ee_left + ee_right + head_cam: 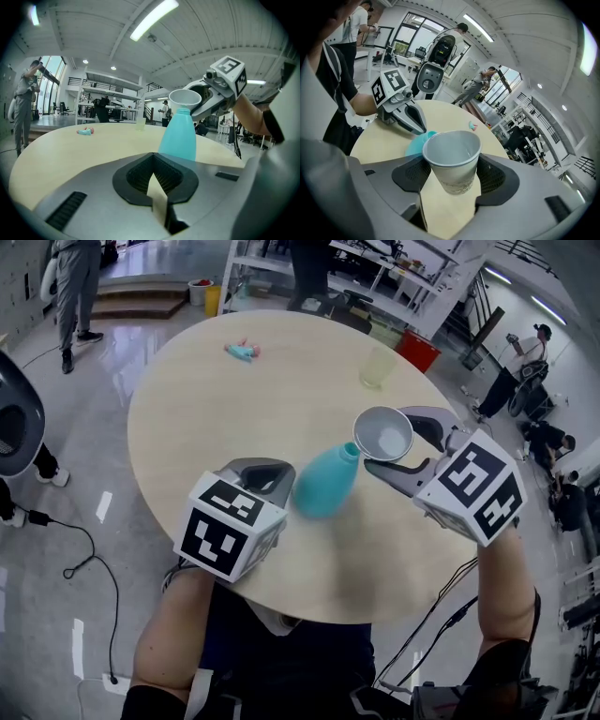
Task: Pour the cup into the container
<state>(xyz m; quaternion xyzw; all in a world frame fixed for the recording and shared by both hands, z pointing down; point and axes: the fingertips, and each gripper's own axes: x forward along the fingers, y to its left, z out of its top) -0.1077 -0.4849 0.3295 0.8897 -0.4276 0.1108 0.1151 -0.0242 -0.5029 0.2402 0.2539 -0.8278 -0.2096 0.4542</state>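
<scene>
paper cup (pixel 382 433) is gripped upright by the right gripper (pixel 392 441), just above the teal bottle (pixel 323 488); the left gripper (pixel 277 480) is closed, empty, beside it.

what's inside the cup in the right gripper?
The cup, clamped in the right gripper, shows only pale inner wall, no solids. A faint glint low inside may be clear liquid; cannot tell. The near rim covers part of the bottom.
</scene>
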